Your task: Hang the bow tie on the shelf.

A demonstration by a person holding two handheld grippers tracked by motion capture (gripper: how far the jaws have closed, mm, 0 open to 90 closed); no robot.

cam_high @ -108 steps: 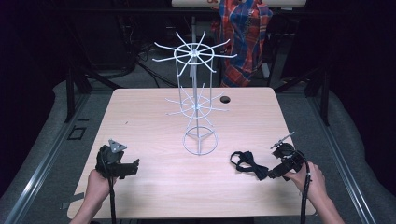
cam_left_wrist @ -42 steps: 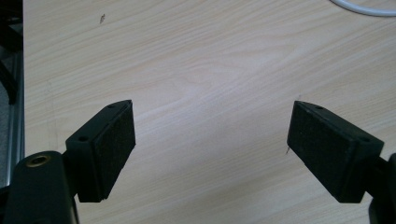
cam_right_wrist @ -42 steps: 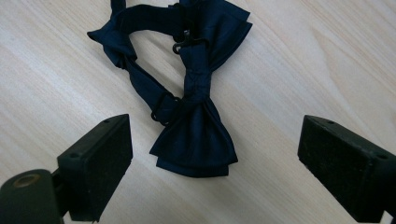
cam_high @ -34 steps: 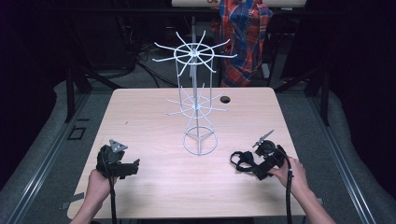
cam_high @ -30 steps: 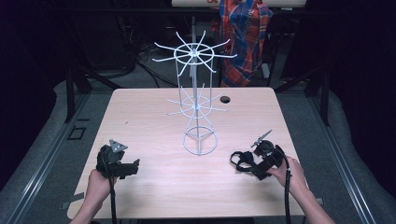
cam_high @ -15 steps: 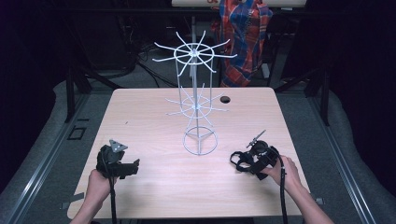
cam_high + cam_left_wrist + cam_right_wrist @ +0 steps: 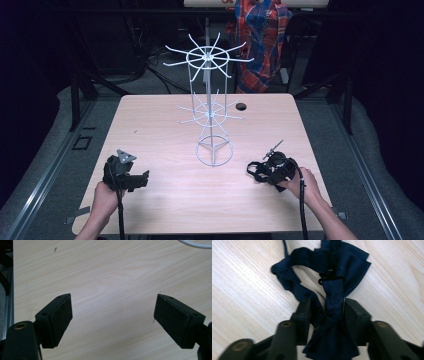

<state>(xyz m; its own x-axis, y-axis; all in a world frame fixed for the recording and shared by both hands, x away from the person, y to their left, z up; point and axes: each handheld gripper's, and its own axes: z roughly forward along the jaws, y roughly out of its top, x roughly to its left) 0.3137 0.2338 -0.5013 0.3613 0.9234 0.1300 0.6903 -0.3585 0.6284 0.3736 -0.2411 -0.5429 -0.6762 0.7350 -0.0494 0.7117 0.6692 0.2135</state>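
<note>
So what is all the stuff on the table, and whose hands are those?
Wire rack: one, white, stands mid-table, bare hooks.
Bow tie: one, dark blue with a strap and small black hook, lies on the table's right near part, between the right gripper's jaws.
Round hole: one, dark, in the table's far part.
Table: one, light wood.
Plaid garment: one, red and blue, beyond the table.
Left gripper: black, jaws wide apart over bare wood.
Right gripper: black, jaws closing around the bow tie's middle.

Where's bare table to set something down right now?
Bare wood lies between the left tool and the bow tie, in front of the wire rack. The table's far-left corner is free too. Crowded around the right tool.
</note>
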